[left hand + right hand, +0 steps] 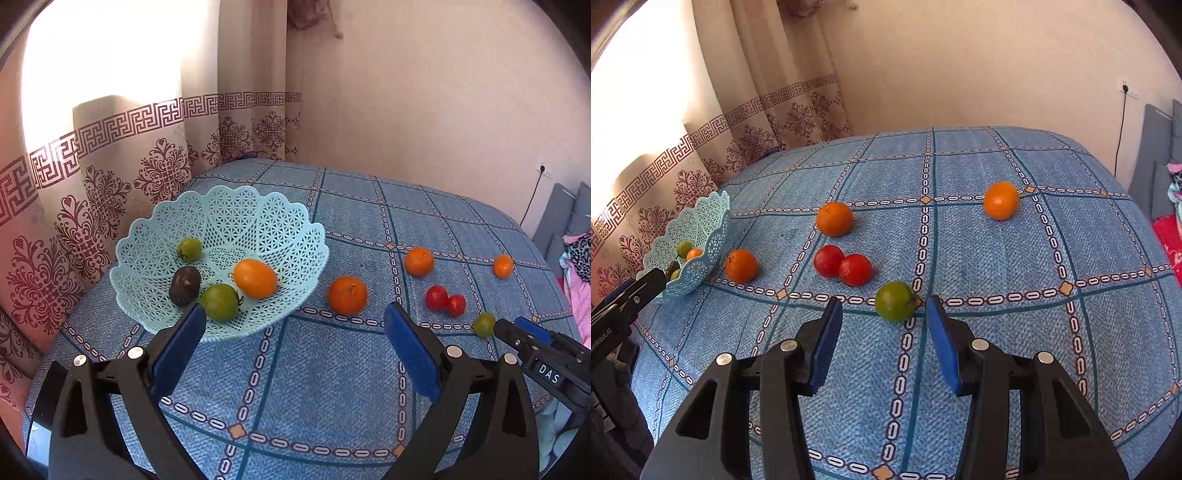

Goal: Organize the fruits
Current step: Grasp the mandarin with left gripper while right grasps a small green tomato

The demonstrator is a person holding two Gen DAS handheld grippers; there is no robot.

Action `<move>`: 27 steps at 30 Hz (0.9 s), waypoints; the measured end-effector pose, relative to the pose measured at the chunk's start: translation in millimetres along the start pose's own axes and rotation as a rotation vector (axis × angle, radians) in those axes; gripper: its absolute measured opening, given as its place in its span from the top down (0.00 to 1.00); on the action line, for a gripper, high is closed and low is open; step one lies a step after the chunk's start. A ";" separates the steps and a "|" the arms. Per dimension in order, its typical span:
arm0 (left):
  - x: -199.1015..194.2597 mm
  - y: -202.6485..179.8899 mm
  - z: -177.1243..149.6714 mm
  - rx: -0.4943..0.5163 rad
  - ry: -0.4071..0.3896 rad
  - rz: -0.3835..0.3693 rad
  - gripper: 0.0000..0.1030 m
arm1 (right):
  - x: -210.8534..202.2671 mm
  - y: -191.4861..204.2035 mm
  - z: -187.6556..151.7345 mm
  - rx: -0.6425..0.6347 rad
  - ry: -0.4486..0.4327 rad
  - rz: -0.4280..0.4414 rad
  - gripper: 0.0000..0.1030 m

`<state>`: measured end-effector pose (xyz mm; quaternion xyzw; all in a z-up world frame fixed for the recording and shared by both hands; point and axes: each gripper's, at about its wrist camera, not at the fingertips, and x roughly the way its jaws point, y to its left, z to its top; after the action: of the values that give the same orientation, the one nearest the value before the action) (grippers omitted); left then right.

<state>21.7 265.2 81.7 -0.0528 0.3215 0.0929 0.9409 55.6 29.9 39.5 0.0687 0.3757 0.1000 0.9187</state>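
Right gripper [884,314] spread wide, empty, a green tomato [895,301] sitting just off its fingertips on the blue cloth [997,332]. Left gripper [293,321] also agape, empty, beside the mint basket [295,236] holding four fruits. Oranges [834,218] and red tomatoes [842,266] lie loose beyond.

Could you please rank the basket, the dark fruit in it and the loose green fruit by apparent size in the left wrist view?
1. Basket
2. Dark fruit
3. Green fruit, though it lies farther off, so its true size is unsure.
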 end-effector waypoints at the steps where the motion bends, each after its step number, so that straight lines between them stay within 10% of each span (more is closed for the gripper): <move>1: 2.5 -4.9 -2.5 0.008 0.013 -0.013 0.05 | 1.4 -2.1 -1.1 0.000 0.003 -0.004 0.54; 17: 55.4 -39.4 -13.5 0.032 0.188 -0.119 0.18 | 11.9 -3.7 -3.4 -0.025 0.019 0.005 0.54; 27: 94.5 -57.2 -3.9 0.095 0.220 -0.048 0.28 | 10.2 -11.5 -4.0 0.003 0.015 0.015 0.54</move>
<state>104.7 222.0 22.8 -0.0255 0.4257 0.0487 0.9032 61.4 21.4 27.4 0.0724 0.3821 0.1068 0.9151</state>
